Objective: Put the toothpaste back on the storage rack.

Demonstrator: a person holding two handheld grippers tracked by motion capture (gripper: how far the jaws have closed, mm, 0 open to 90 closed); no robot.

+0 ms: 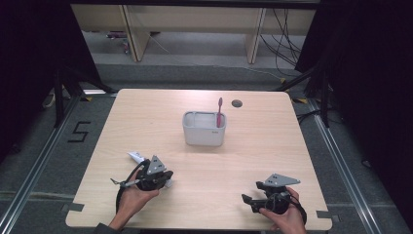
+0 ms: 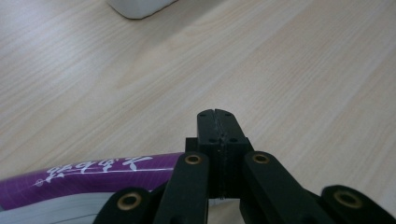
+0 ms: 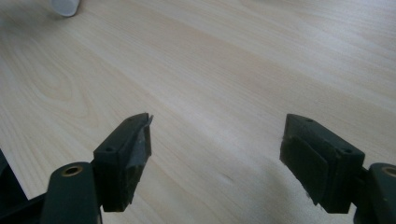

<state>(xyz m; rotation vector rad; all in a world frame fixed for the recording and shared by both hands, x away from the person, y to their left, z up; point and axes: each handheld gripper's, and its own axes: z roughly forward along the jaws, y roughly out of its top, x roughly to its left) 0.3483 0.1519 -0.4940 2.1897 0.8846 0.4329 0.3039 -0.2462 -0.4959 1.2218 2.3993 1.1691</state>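
At five o'clock on the pale wood-grain table (image 1: 204, 161), the right gripper (image 3: 215, 154) rests with its black jaws spread wide. At seven o'clock the left gripper (image 2: 217, 128) is pressed closed, empty, just beside a glossy purple-and-white tube (image 2: 88, 179). Toward twelve stands a rounded white plastic holder (image 1: 204, 132) with a pink toothbrush (image 1: 219, 112) upright inside.

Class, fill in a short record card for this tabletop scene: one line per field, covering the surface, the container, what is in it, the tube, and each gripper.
Surface: light wooden table
Container: white holder, near the table's middle
In holder: pink toothbrush, standing upright
Tube: purple and white toothpaste tube, lying beside the left gripper
Left gripper: jaws closed together, nothing between them
Right gripper: jaws wide apart, over bare wood
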